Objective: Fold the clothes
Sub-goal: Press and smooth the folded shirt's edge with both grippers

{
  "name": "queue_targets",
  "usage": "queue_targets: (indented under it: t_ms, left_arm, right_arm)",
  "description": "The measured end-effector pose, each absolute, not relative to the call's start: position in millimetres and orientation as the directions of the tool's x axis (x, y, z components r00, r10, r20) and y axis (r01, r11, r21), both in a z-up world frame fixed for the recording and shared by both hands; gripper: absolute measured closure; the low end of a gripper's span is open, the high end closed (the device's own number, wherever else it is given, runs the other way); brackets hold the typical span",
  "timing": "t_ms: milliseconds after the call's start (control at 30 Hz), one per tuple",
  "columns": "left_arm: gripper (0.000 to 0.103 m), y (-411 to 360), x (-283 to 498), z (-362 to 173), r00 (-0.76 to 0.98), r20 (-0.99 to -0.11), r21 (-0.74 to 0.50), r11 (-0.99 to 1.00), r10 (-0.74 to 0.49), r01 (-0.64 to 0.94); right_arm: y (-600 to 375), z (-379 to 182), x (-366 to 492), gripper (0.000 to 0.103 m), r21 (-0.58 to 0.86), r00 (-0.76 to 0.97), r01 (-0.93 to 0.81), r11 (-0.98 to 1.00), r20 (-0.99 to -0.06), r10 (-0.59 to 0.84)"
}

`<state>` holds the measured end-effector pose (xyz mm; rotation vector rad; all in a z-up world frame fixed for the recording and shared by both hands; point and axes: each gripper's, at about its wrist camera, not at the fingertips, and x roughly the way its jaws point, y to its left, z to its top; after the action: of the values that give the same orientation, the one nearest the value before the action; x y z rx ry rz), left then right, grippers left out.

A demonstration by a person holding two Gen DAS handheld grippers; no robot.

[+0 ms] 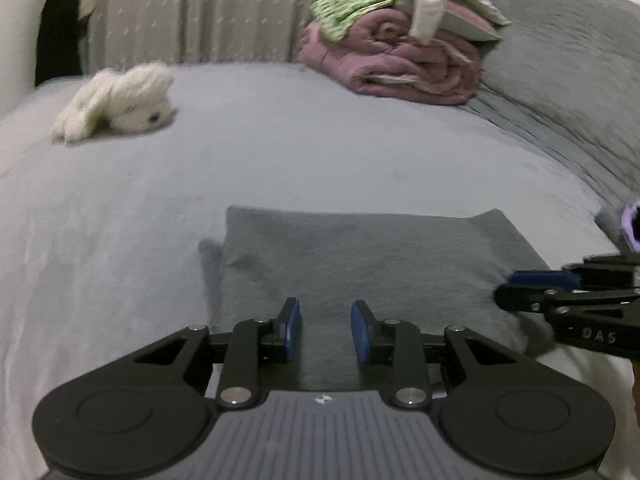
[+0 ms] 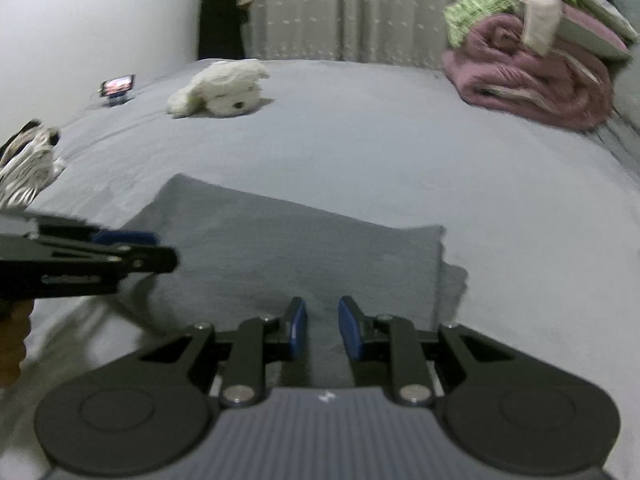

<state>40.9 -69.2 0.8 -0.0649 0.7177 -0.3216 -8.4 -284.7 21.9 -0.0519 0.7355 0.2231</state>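
My left claw (image 1: 326, 330) apart, empty; right claw (image 2: 322, 328) narrowly apart, empty, both over folded grey garment (image 1: 360, 256). Risk: careless pinch drags top layer, undoing fold.

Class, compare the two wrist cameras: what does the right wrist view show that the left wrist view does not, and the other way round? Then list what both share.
Only the right wrist view shows a phone propped near the wall and a striped garment at the left edge. Only the left wrist view shows a small purple item at the right edge. Both show the folded grey garment on the bed, the white plush toy, the pink blanket pile, and both grippers, left gripper and right gripper, jaws apart and empty.
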Motion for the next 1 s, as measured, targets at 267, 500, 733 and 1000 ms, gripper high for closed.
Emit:
queue_targets:
  t_ms: [267,500,733,1000]
  left_arm:
    - [0.073,-65,42,2,0.71,-0.639,-0.162,0.954,-0.296,0.251]
    - [0.074,-48,45,4,0.706,-0.649,-0.194,0.958,-0.285,0.209]
    - [0.074,-46,48,4,0.701,-0.655,-0.199,0.959,-0.284,0.202]
    - [0.074,-38,54,5,0.703,-0.662,-0.218,0.964,-0.262,0.153]
  right_arm:
    - [-301,16,2,0.08,0.106,0.697,-0.167,0.98,-0.69,0.193]
    - [-323,21,5,0.08,0.114,0.7,-0.087,0.99,-0.7,0.142]
    - [-329,13,10,0.077,0.115,0.686,-0.045,0.992,-0.719,0.115]
    - [-327,13,12,0.077,0.104,0.694,-0.041,0.994,-0.713,0.103]
